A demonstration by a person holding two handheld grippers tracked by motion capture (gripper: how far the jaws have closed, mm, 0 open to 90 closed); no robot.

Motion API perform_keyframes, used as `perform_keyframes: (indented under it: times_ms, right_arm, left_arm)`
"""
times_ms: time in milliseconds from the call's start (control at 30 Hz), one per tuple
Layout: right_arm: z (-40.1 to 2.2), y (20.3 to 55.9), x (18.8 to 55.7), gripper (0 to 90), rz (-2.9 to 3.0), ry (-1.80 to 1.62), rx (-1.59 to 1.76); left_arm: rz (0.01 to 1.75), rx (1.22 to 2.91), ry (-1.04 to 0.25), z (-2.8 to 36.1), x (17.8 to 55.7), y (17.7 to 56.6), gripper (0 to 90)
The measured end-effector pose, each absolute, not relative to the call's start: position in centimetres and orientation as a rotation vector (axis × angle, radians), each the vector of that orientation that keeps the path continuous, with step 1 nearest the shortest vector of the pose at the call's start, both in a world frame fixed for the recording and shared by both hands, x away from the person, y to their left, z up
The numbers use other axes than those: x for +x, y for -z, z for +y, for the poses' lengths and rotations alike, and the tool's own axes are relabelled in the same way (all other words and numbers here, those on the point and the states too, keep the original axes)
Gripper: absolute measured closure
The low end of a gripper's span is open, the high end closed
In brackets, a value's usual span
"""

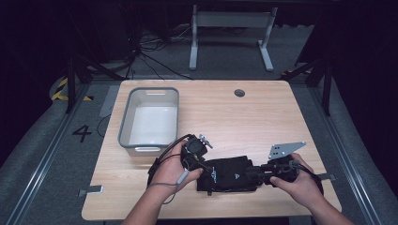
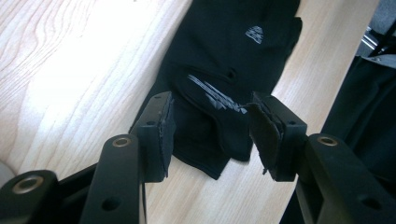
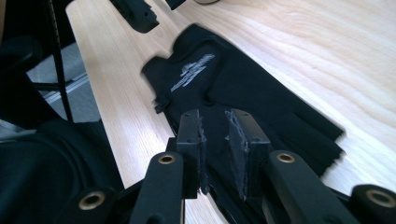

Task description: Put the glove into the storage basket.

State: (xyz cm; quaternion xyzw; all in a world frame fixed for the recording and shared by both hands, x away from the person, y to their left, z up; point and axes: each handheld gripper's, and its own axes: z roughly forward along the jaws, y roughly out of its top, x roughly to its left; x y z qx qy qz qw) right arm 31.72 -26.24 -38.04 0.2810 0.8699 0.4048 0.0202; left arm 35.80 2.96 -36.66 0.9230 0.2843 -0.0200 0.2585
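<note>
Grey bin (image 1: pixel 148 119) on left of table (image 1: pixel 263 112), left gripper (image 1: pixel 206 161) jaws parted over left end of black garment (image 1: pixel 230 174), flat near front edge, pale printed logo, right gripper (image 1: pixel 258 174) jaws narrowly apart at its right end, pale wood, dark room, grey floor.

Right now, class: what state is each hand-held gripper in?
Left hand-held gripper: open, black garment between the jaws, not pinched.
Right hand-held gripper: open above the garment, holding nothing.
</note>
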Motion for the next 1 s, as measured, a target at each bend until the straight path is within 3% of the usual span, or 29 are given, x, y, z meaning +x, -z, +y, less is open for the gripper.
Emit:
perform_keyframes:
  times_ms: [200,467,733,1000]
  right_arm:
    - [-27.5,38.1,32.8,69.6,2.632,-1.123,0.912]
    - [-29.3,41.1,34.7,61.3,2.693,-0.865,1.037]
    - [-29.8,42.6,35.5,53.4,2.707,-0.833,1.066]
    - [-29.4,43.9,35.8,53.4,2.752,-0.767,1.014]
  left_arm:
    - [0.829,2.538,0.042,3.0,36.2,37.7,50.6]
    - [0.851,2.602,0.082,2.8,36.6,39.1,48.9]
    - [0.865,2.629,0.113,2.7,37.2,40.4,46.4]
    - [0.886,2.672,0.124,2.3,37.8,42.1,46.9]
